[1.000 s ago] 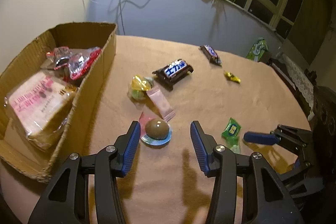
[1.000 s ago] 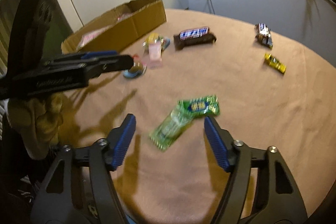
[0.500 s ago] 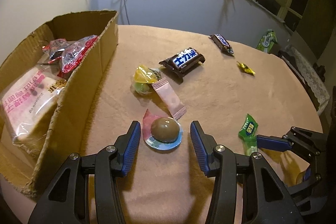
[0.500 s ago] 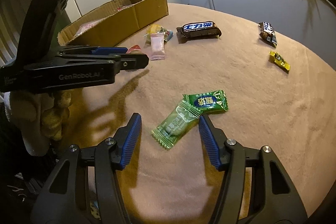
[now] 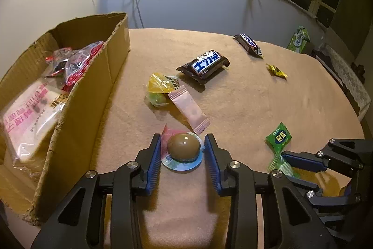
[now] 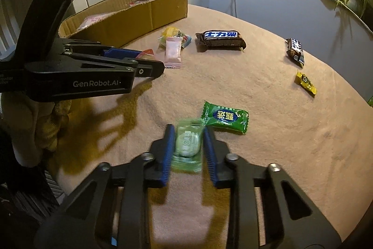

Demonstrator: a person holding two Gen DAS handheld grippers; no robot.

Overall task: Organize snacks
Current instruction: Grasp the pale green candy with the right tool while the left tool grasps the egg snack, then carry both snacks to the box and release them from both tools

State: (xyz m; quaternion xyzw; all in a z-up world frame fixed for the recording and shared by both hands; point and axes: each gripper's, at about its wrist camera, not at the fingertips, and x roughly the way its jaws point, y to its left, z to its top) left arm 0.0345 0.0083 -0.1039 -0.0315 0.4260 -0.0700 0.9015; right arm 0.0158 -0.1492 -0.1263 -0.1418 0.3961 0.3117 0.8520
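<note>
Our left gripper [image 5: 183, 151] has just been closing, and its blue pads [image 5: 155, 153] now bracket the brown egg in its round clear blister pack [image 5: 184, 151], touching or very nearly touching the pack's rim; we judge the squeeze begun but cannot tell that it is firm. Our right gripper [image 6: 188, 144] has also just been closing, and its pads press the sides of the pale green translucent candy wrapper [image 6: 188, 144], which lies blurred between them on the tan felt-covered round table [image 6: 279, 144].

So we are at the grasp step for two snacks at once. Next we should finish both squeezes, lift clear of the cloth, and carry the pieces to the open brown cardboard box [image 5: 77, 95] at the left edge, which already holds bagged snacks. The darker green candy packet [image 6: 225, 117] just beside the right pads must not be dragged along.

Both grippers point steeply down at the table, side by side.
</note>
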